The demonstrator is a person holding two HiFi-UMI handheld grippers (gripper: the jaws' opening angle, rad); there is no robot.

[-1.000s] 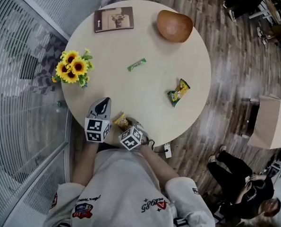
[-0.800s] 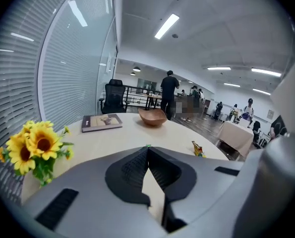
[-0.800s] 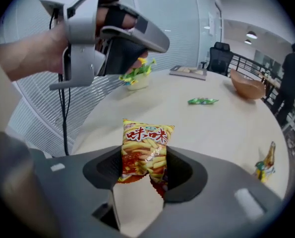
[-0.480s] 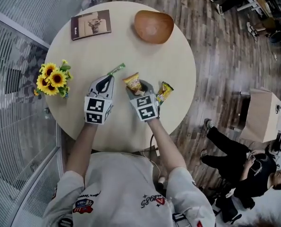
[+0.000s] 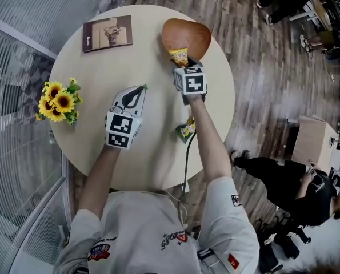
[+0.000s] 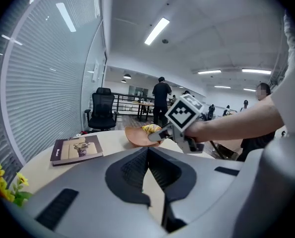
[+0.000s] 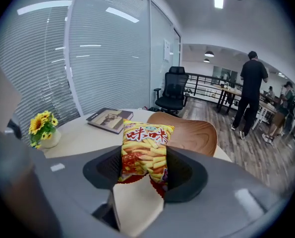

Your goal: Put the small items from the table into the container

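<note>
the snack bag [image 7: 145, 150] stands upright between the jaws of the right gripper [image 5: 182, 66], whose pads are clamped on its two sides, and it hangs over the near rim of the bowl [image 5: 187, 32] at the far right of the table [image 5: 158, 158]; whether it touches the wood cannot be told. a second ago this bag was at the near edge, close to the person, and half a second ago over mid-table, so the carry has crossed nearly the whole top and looks almost done: what seems left is a little more reach over the hollow, then opening the jaws. the left gripper [image 5: 138, 90] has also come out from the near edge to the middle; its jaws are together with nothing seen between them, and its tip sits just beside the green packet [image 5: 143, 87], which looks unmoved and is probably the next pick. a yellow-green bag [image 5: 186, 130] lies near right, partly under the right forearm, so two items still wait. the book [image 5: 107, 33] far left and the sunflowers [image 5: 58, 101] at the left edge are as before.
</note>
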